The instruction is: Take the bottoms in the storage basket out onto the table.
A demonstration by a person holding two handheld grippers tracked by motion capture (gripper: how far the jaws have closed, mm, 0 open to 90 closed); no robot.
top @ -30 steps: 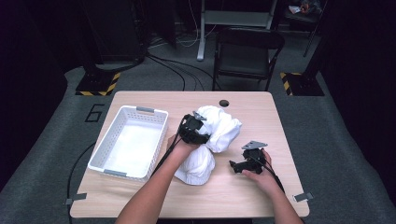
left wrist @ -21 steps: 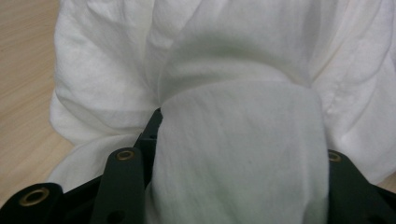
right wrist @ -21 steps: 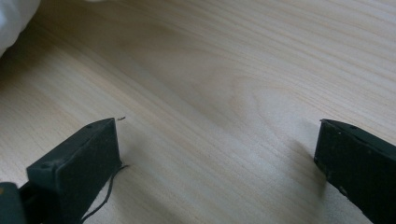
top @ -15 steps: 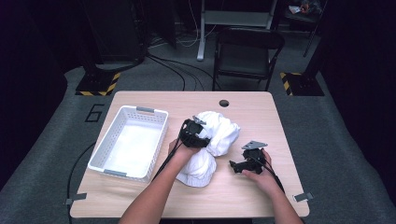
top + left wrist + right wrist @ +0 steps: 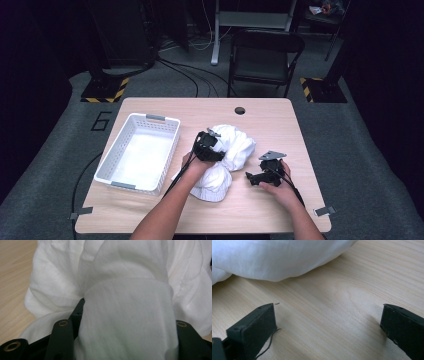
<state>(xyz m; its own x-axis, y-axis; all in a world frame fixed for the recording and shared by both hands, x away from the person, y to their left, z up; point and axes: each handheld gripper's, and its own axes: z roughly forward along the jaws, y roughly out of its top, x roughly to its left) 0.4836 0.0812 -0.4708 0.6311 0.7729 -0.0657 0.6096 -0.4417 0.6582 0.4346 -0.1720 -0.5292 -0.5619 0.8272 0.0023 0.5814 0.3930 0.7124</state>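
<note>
Dim lab or studio, black curtains all round, hazard-taped stand bases on grey carpet, cables trailing, lone wooden worktop, folding chair.

Compared with the earlier pictures, we see the left gripper sit lower on the heap of white cloth, pressed down where the upper bundle meets the lower one, whereas a second ago it rode nearer the top of the heap. Its jaws have just been opening; in the left gripper view a thick band of the cloth lies between them and fills the gap from side to side. We also note that the cloth beneath that gripper looks flatter and more spread toward the person's edge of the table than before.
</note>
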